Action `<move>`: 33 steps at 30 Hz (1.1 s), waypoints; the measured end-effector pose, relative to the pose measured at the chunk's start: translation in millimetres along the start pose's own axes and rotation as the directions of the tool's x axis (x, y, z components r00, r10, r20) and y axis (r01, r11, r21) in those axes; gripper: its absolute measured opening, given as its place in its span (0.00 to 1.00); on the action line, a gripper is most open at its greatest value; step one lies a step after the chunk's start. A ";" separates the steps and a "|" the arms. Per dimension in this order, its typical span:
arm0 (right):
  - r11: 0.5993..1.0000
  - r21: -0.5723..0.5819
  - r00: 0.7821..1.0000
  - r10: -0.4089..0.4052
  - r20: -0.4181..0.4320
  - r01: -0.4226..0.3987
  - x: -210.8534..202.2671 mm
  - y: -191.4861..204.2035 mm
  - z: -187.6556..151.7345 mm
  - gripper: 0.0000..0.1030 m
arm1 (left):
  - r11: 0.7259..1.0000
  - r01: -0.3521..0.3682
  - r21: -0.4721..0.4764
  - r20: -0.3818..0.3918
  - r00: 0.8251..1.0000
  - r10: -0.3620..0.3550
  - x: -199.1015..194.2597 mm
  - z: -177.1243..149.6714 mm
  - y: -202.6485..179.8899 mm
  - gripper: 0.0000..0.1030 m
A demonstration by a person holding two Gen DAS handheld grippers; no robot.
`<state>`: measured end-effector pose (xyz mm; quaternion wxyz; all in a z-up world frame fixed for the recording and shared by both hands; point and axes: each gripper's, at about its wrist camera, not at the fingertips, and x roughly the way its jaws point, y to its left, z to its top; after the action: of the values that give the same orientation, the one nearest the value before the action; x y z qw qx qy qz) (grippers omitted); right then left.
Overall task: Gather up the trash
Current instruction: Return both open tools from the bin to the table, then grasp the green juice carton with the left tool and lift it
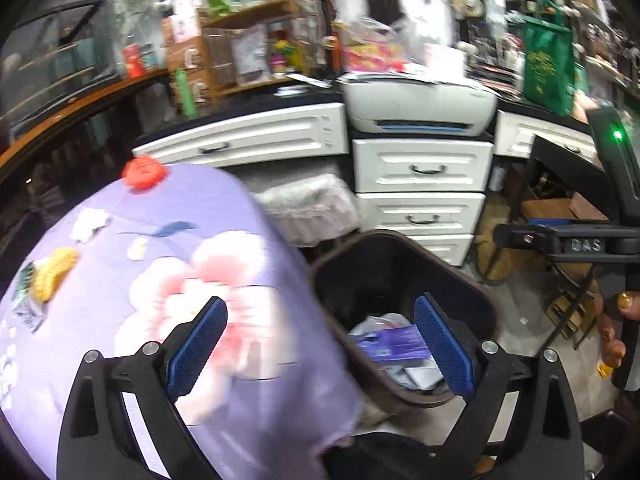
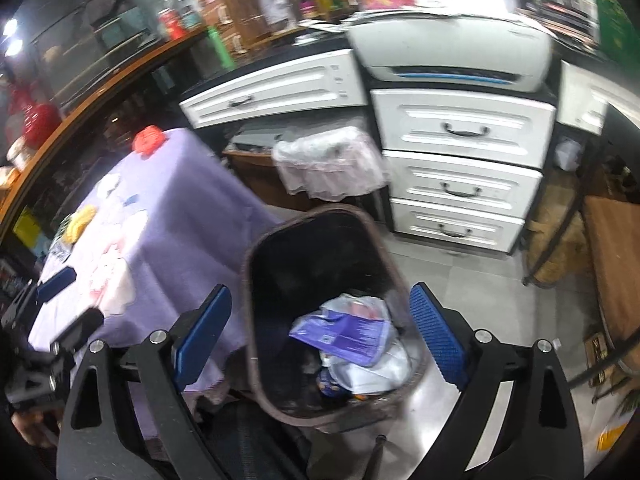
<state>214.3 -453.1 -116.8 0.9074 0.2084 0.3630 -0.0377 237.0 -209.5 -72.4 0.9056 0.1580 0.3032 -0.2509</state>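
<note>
A dark bin (image 1: pixel 400 248) stands on the floor beside a table with a purple floral cloth (image 1: pixel 224 208). Purple and white wrappers (image 1: pixel 394 342) lie in the bin. On the cloth lie a red crumpled piece (image 1: pixel 143 173), a white scrap (image 1: pixel 89 224), a yellow piece (image 1: pixel 54 272) and a dark packet (image 1: pixel 28 296). My left gripper (image 1: pixel 320 344) is open and empty over the table's edge and the bin. My right gripper (image 2: pixel 320 336) is open and empty above the bin (image 2: pixel 308 232), over the wrappers (image 2: pixel 348 336). The red piece (image 2: pixel 148 140) and yellow piece (image 2: pixel 80 220) also show in the right wrist view.
White drawers (image 1: pixel 420 184) and a printer (image 1: pixel 420 108) stand behind the bin. A clear plastic bag (image 1: pixel 312 208) hangs beside the drawers. A wooden counter (image 1: pixel 72 108) curves along the left. A dark metal frame stand (image 1: pixel 560 200) and a green bag (image 1: pixel 548 68) are at the right.
</note>
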 end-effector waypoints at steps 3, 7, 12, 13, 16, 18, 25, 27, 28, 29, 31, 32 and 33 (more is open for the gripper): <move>0.997 -0.058 0.999 0.040 -0.013 -0.040 6.1 29.9 5.8 0.87 | 0.996 -0.062 -0.056 0.012 0.998 0.063 -11.3 0.9 36.4 0.91; 0.987 -0.137 0.996 0.085 -0.031 -0.089 16.5 73.6 12.5 0.87 | 0.972 -0.200 -0.123 0.015 0.979 0.204 -23.4 -1.9 90.6 0.92; 0.961 -0.229 0.988 0.143 -0.061 -0.153 27.0 126.7 18.2 0.87 | 0.909 -0.336 -0.245 -0.068 0.941 0.330 -28.6 -14.4 168.3 0.92; 0.954 -0.250 0.986 0.153 -0.065 -0.164 28.0 137.6 19.0 0.87 | 0.896 -0.359 -0.261 -0.081 0.933 0.350 -30.1 -16.5 181.2 0.92; 0.938 -0.293 0.982 0.171 -0.078 -0.186 30.6 161.9 21.4 0.87 | 0.852 -0.417 -0.316 -0.112 0.909 0.402 -36.2 -19.3 223.4 0.92; 0.928 -0.315 0.979 0.183 -0.085 -0.201 32.1 175.8 22.1 0.87 | 0.820 -0.442 -0.363 -0.134 0.896 0.424 -39.4 -19.2 249.6 0.91; 0.881 -0.418 0.975 0.193 -0.107 -0.221 38.0 221.8 16.8 0.87 | 0.746 -0.436 -0.503 -0.219 0.900 0.378 -25.9 -2.9 333.4 0.76; 0.872 -0.433 0.973 0.195 -0.119 -0.228 42.2 231.4 16.6 0.87 | 0.755 -0.427 -0.497 -0.242 0.904 0.352 -11.3 6.2 343.9 0.75; 0.868 -0.439 0.972 0.198 -0.125 -0.233 44.5 236.1 16.9 0.87 | 0.758 -0.434 -0.486 -0.258 0.900 0.350 -4.8 8.5 348.1 0.74; 0.863 -0.444 0.970 0.202 -0.133 -0.241 46.7 241.2 17.2 0.87 | 0.760 -0.444 -0.475 -0.275 0.895 0.352 1.7 10.6 351.4 0.73; 0.856 -0.454 0.968 0.206 -0.142 -0.249 49.7 247.7 17.3 0.87 | 0.764 -0.462 -0.451 -0.312 0.883 0.350 16.9 13.3 360.3 0.66; 0.850 -0.461 0.967 0.208 -0.147 -0.254 51.3 251.7 17.3 0.87 | 0.766 -0.467 -0.442 -0.330 0.879 0.345 23.1 13.4 363.9 0.65; 0.846 -0.467 0.966 0.210 -0.151 -0.257 52.8 255.3 17.4 0.87 | 0.767 -0.468 -0.439 -0.346 0.876 0.337 29.0 13.2 366.7 0.62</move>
<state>320.3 -223.4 -51.5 0.9102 0.0197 0.3751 0.1744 464.9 76.5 -31.3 0.9020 0.0045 0.4272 0.0615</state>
